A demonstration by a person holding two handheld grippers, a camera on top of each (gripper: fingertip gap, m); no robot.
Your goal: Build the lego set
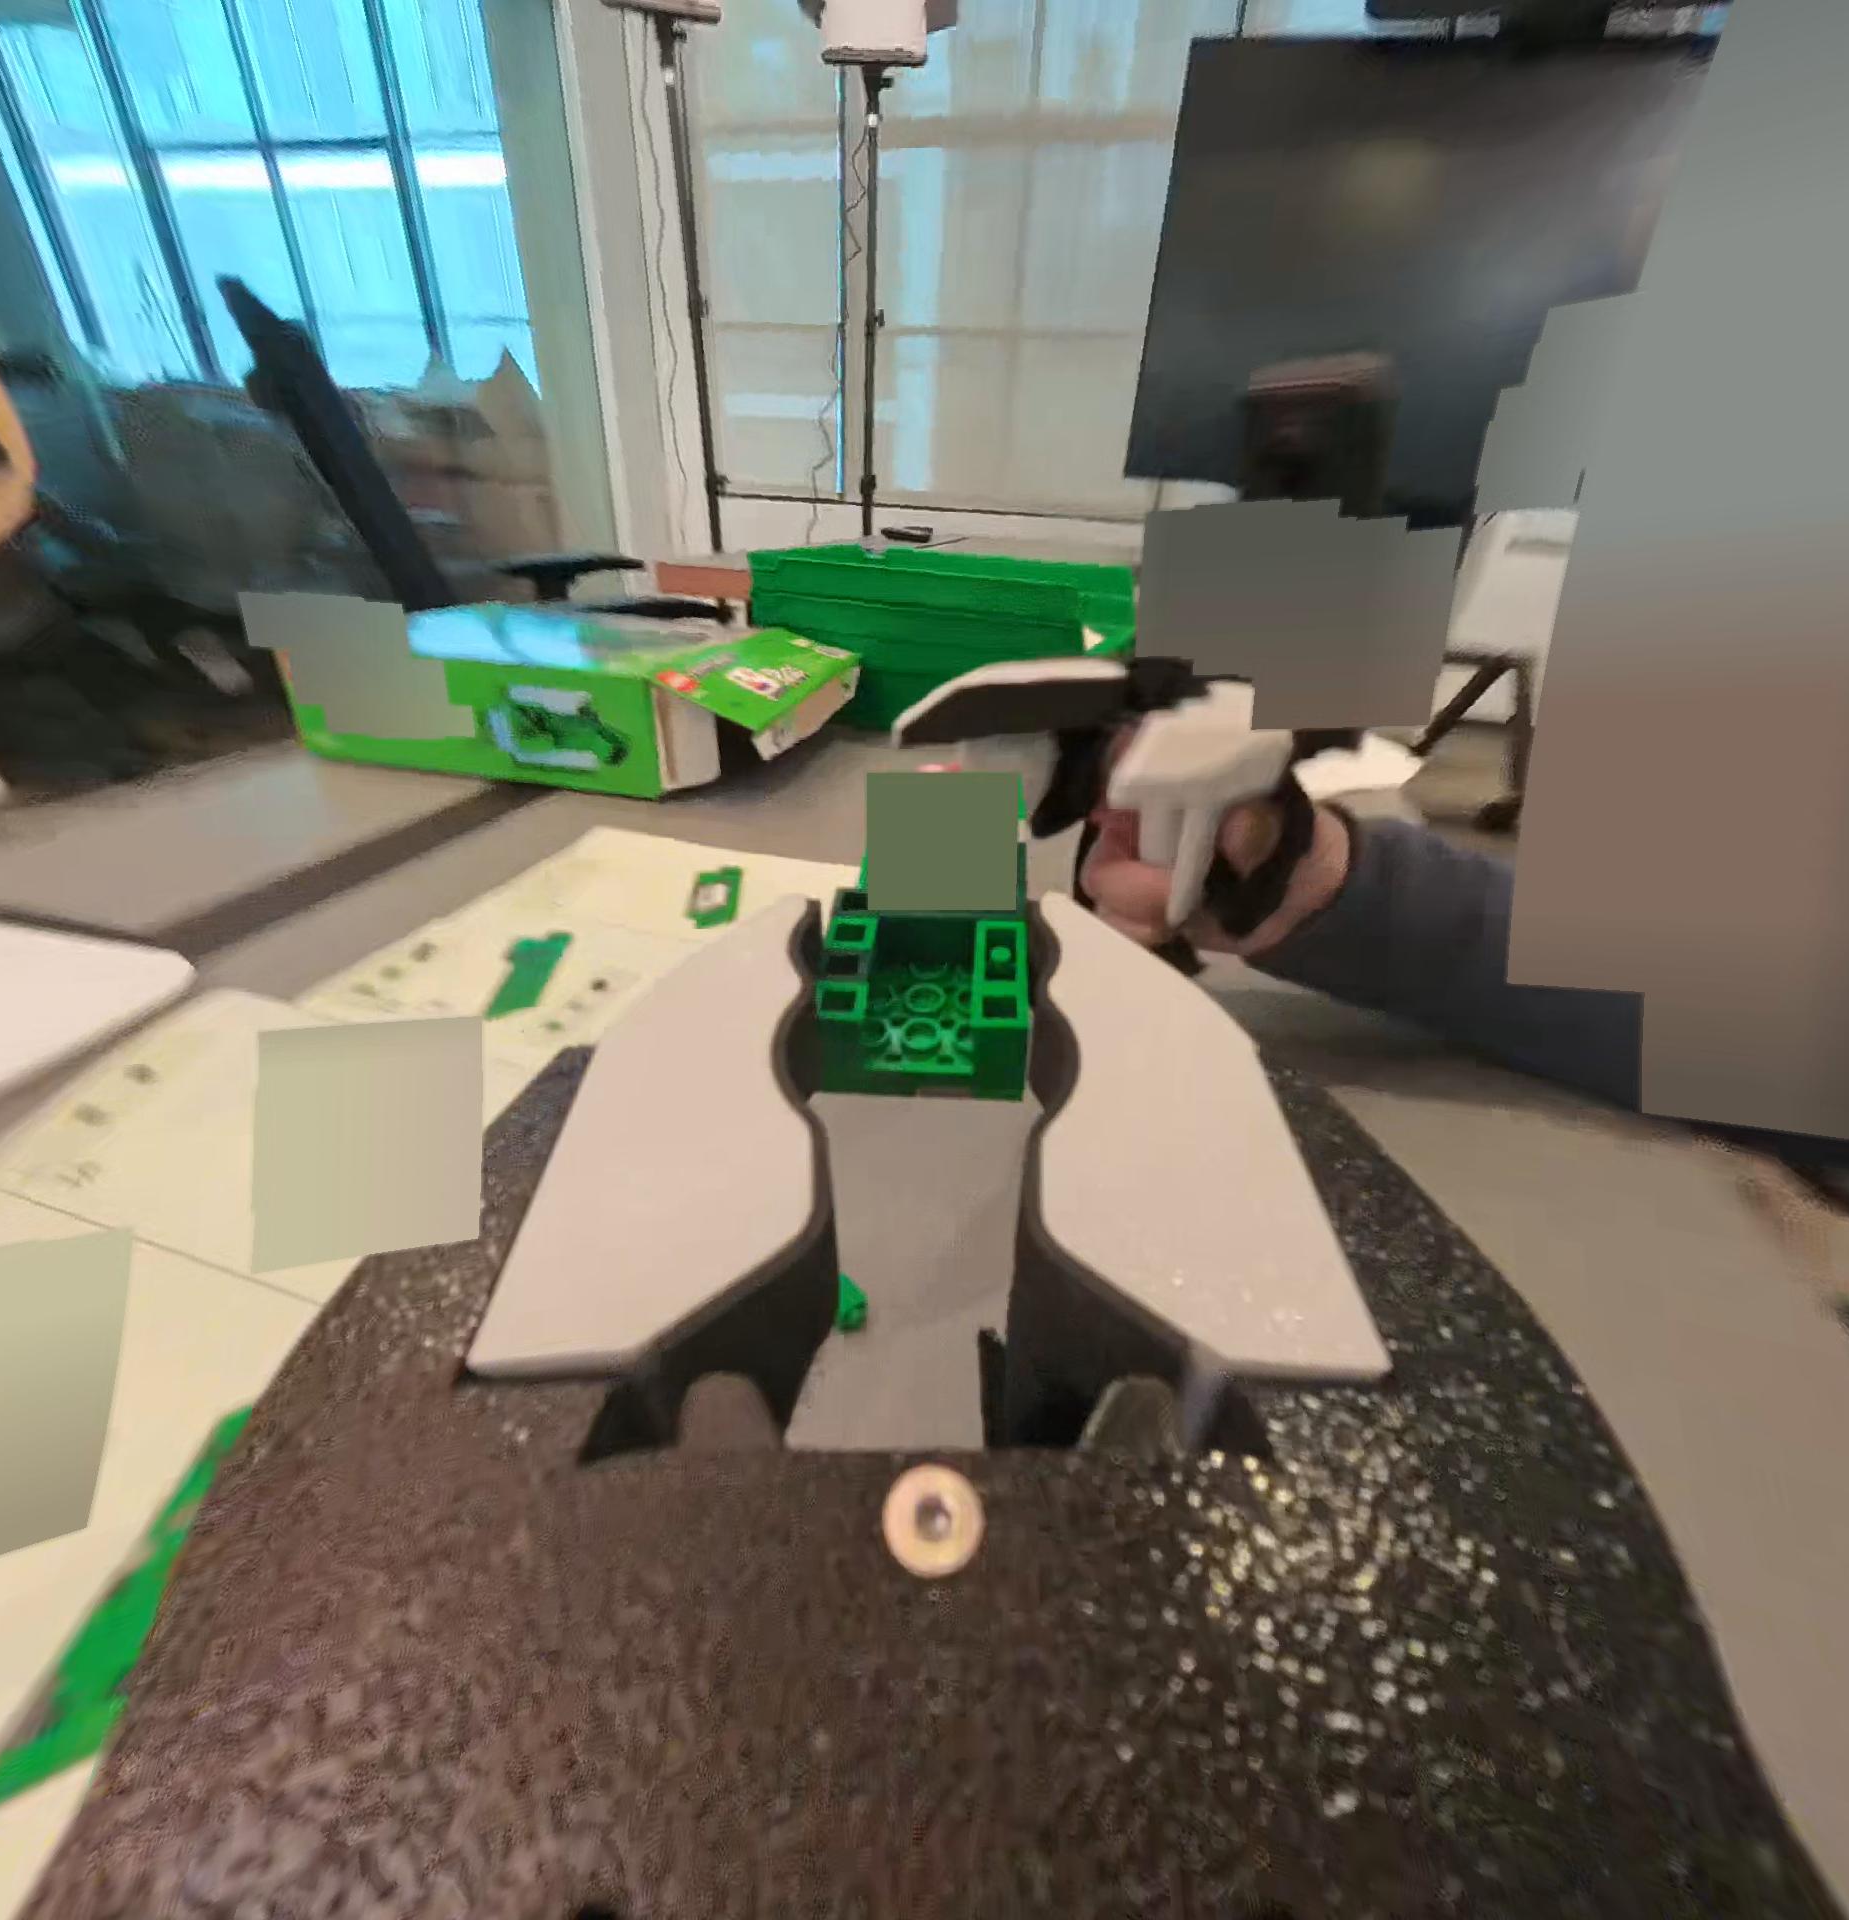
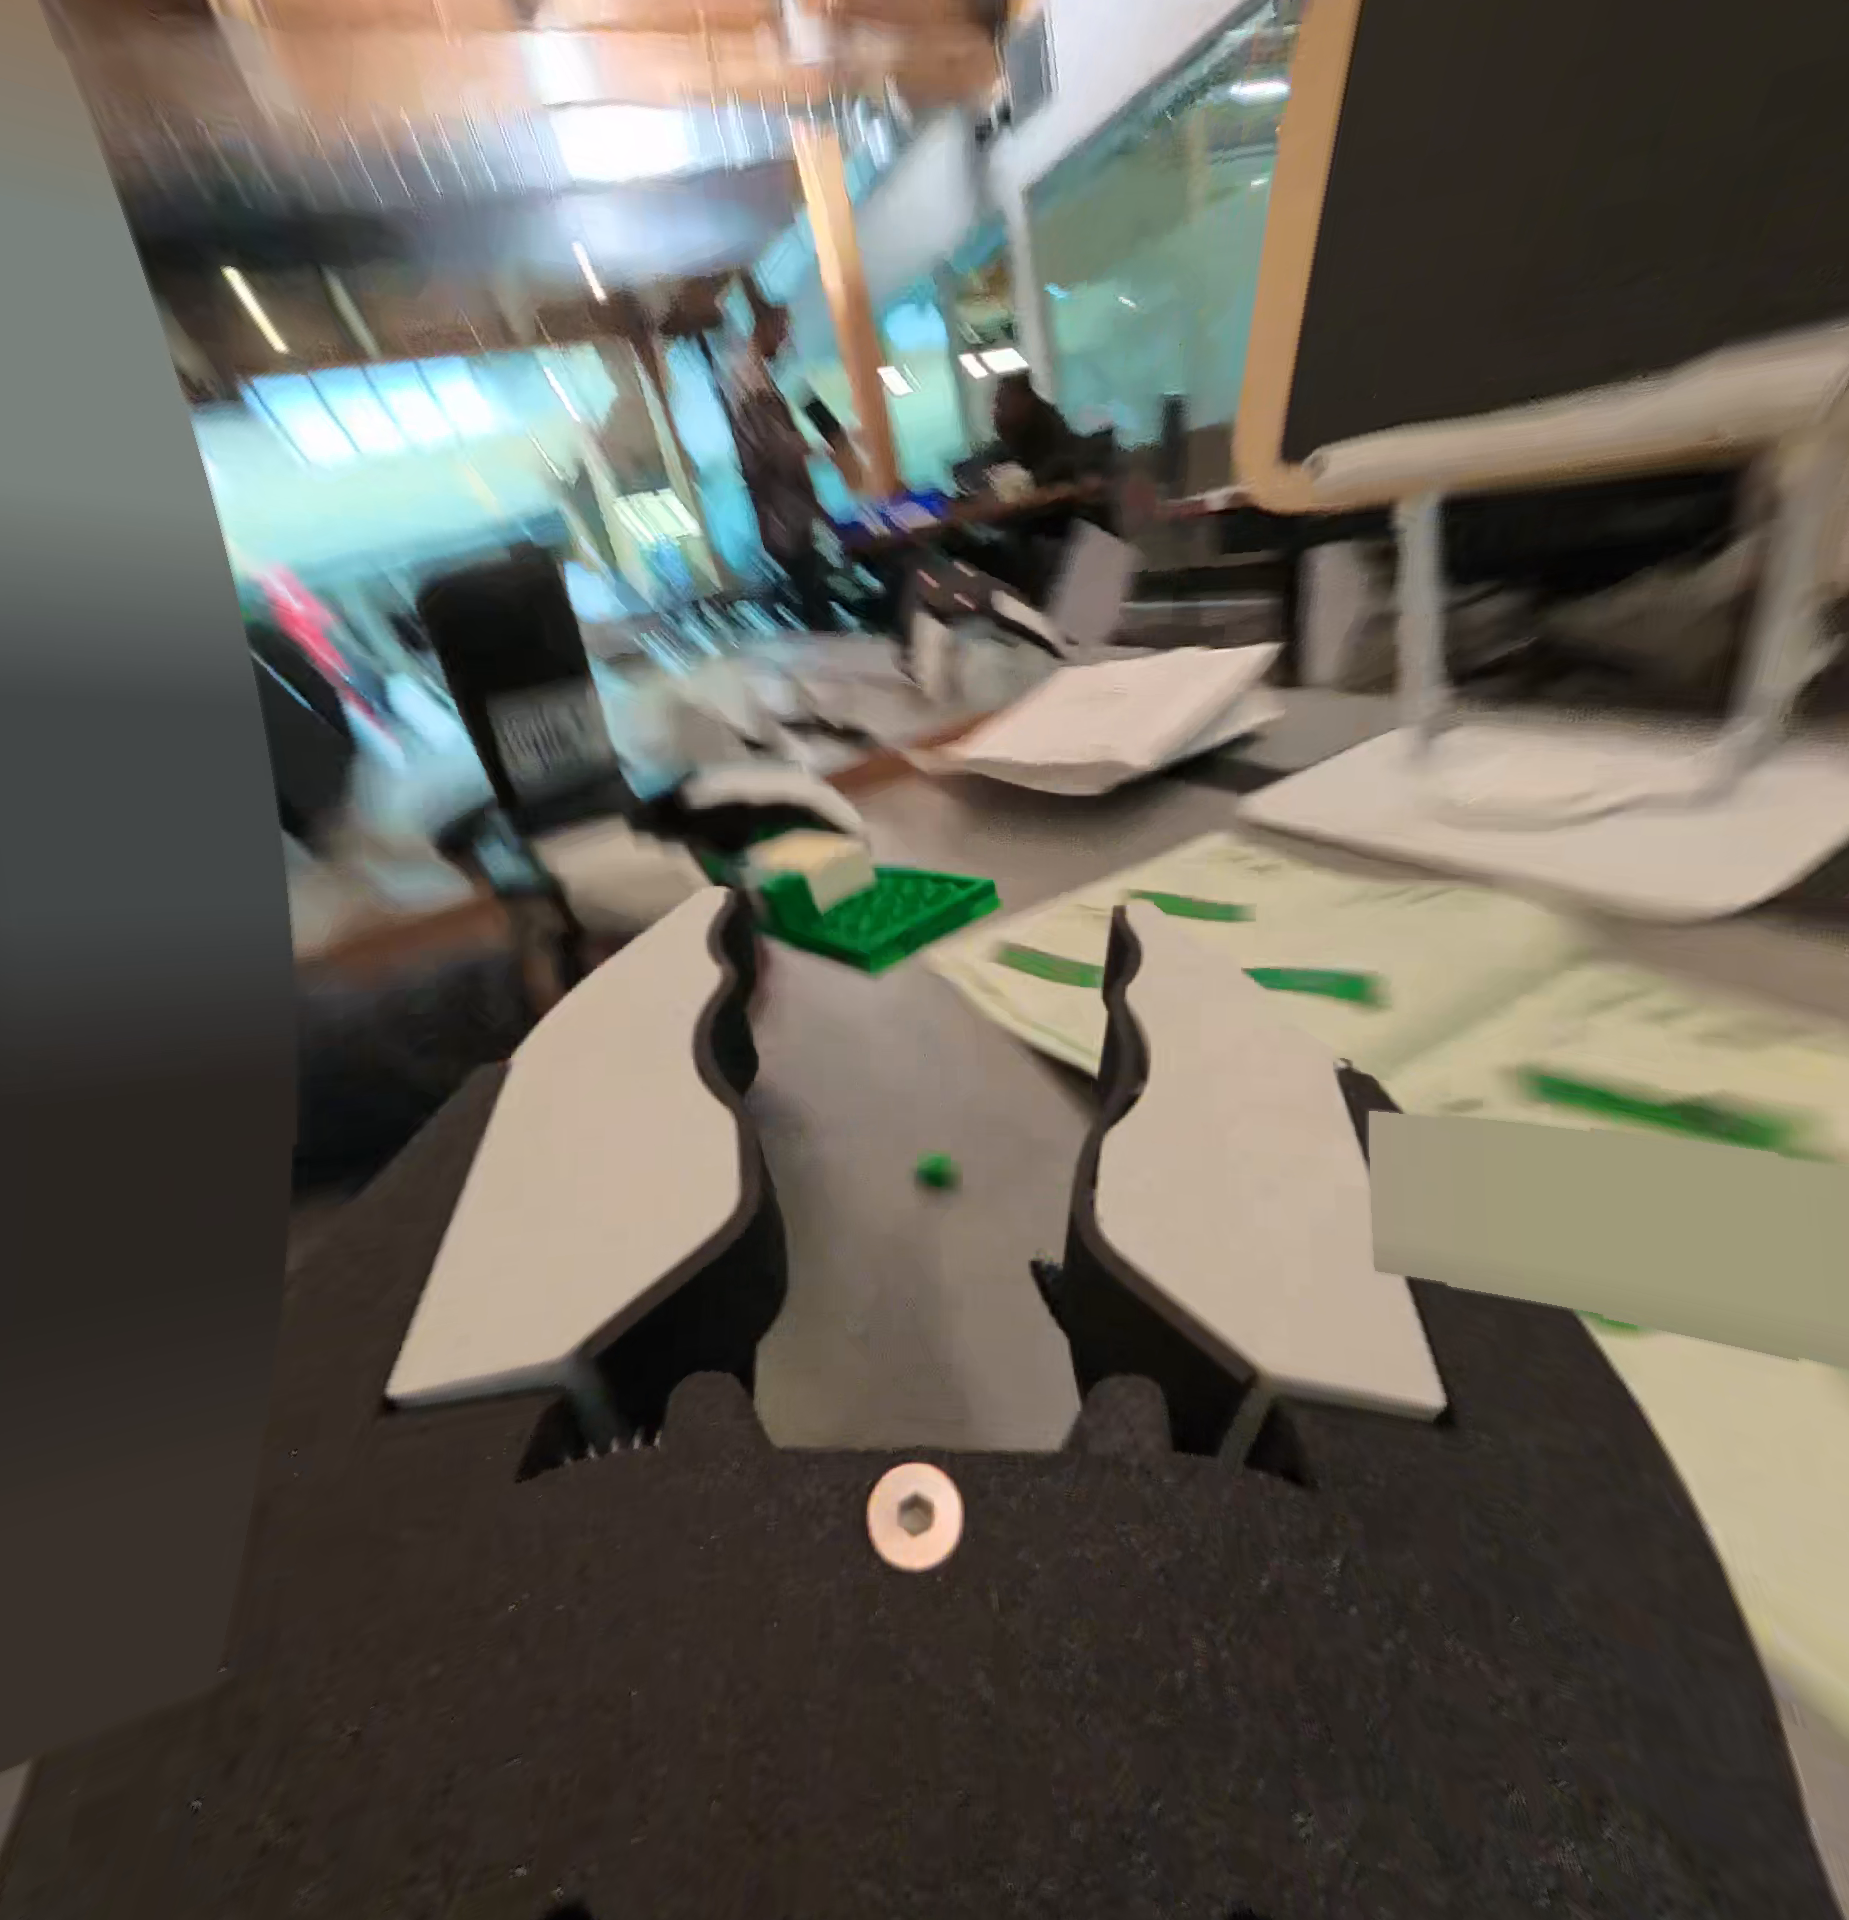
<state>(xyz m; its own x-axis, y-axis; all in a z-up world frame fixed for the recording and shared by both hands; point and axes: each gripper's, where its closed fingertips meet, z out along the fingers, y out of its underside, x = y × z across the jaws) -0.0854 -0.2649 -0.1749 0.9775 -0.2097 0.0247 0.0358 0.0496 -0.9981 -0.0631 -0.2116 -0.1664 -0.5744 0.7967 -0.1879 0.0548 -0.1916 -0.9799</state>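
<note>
My left gripper [image 1: 925, 951] is shut on a green lego assembly [image 1: 922, 1023] and holds it above the table with its hollow underside turned toward the camera. The same assembly [image 2: 878, 914] shows in the blurred right wrist view, held by the left gripper [image 2: 785, 831] farther off. My right gripper [image 2: 925, 935] is open and empty; a small green lego piece [image 2: 938, 1174] lies on the grey table between its fingers. The right gripper [image 1: 1013, 701] also shows in the left wrist view, held by a hand behind the assembly.
Instruction sheets [image 1: 432, 987] with loose green pieces [image 1: 525, 971] lie to the left. An open green lego box [image 1: 577, 707] and a stack of green trays [image 1: 941, 613] sit at the back. A white stand base [image 2: 1522, 831] is at the right.
</note>
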